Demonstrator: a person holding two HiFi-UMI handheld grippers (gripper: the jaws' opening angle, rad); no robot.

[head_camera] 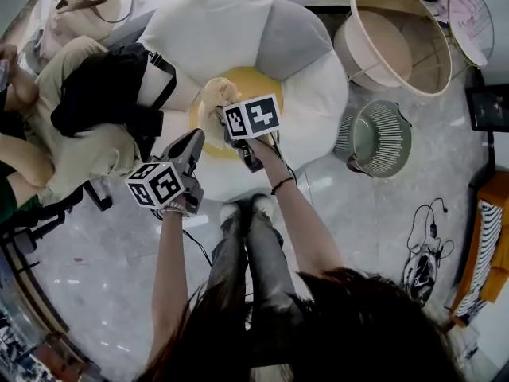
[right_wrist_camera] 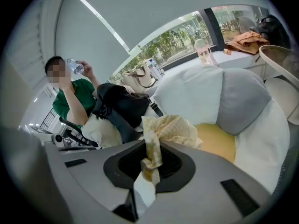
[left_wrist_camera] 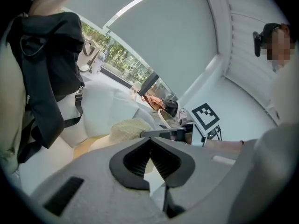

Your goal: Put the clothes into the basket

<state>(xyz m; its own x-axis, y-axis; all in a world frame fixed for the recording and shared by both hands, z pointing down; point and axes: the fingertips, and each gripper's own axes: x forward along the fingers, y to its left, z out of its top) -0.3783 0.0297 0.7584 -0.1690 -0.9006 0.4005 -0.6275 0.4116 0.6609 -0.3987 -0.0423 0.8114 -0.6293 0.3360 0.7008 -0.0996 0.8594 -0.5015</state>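
A pale yellow dotted cloth (head_camera: 216, 94) hangs bunched over the yellow middle of a white and grey beanbag seat (head_camera: 231, 30). My right gripper (head_camera: 223, 111) is shut on the cloth; in the right gripper view a fold of the cloth (right_wrist_camera: 173, 127) runs down between the pads of the right gripper (right_wrist_camera: 150, 160). My left gripper (head_camera: 195, 138) is lower and to the left of it, apart from the cloth, its jaws together with nothing in them (left_wrist_camera: 149, 155). The cloth (left_wrist_camera: 126, 129) shows beyond it. The large beige basket (head_camera: 433, 46) stands at the upper right beside the beanbag.
A smaller green ribbed basket (head_camera: 382, 138) sits on the floor below the beige one. A person with a black bag (head_camera: 103, 90) sits at the left, and a person in green (right_wrist_camera: 70, 92) drinks from a bottle. Cables (head_camera: 429, 245) lie on the floor at right.
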